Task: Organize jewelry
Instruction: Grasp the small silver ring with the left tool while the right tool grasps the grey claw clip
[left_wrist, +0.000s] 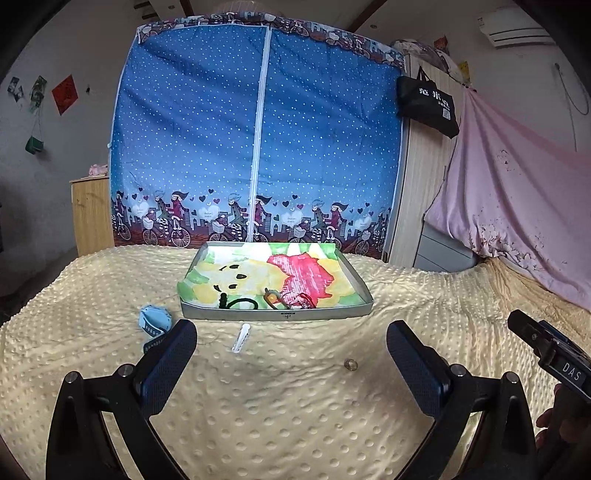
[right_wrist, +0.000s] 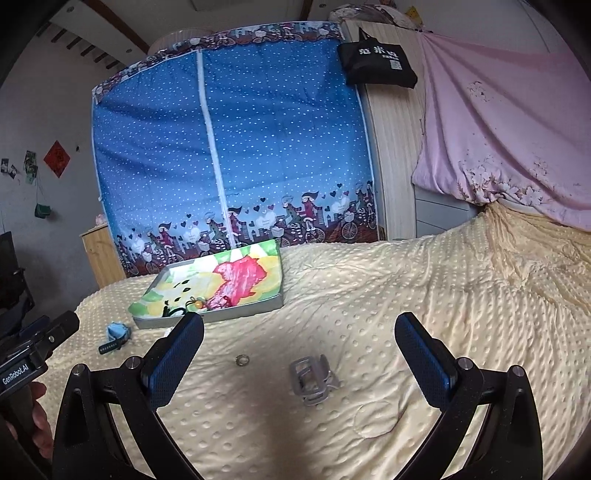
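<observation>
A grey tray (left_wrist: 275, 314) (right_wrist: 236, 314) lined with a colourful cloth sits on the bed; a black hair tie (left_wrist: 240, 303), a beaded piece (left_wrist: 271, 295) and a red bracelet (left_wrist: 297, 300) lie in its near end. On the blanket lie a white hair clip (left_wrist: 241, 338), a small ring (left_wrist: 350, 364) (right_wrist: 242, 359), a blue ornament (left_wrist: 153, 321) (right_wrist: 117, 329) and a grey claw clip (right_wrist: 310, 374). My left gripper (left_wrist: 291, 363) is open above the blanket, with the white clip and the ring between its fingers' lines. My right gripper (right_wrist: 299, 360) is open, hovering around the claw clip.
A cream dotted blanket (left_wrist: 295, 413) covers the bed. A blue fabric wardrobe (left_wrist: 258, 147) stands behind it, a wooden cabinet (left_wrist: 90, 214) to the left, a pink draped cloth (left_wrist: 517, 192) to the right. A person's hand (right_wrist: 37, 421) holds the left gripper's handle.
</observation>
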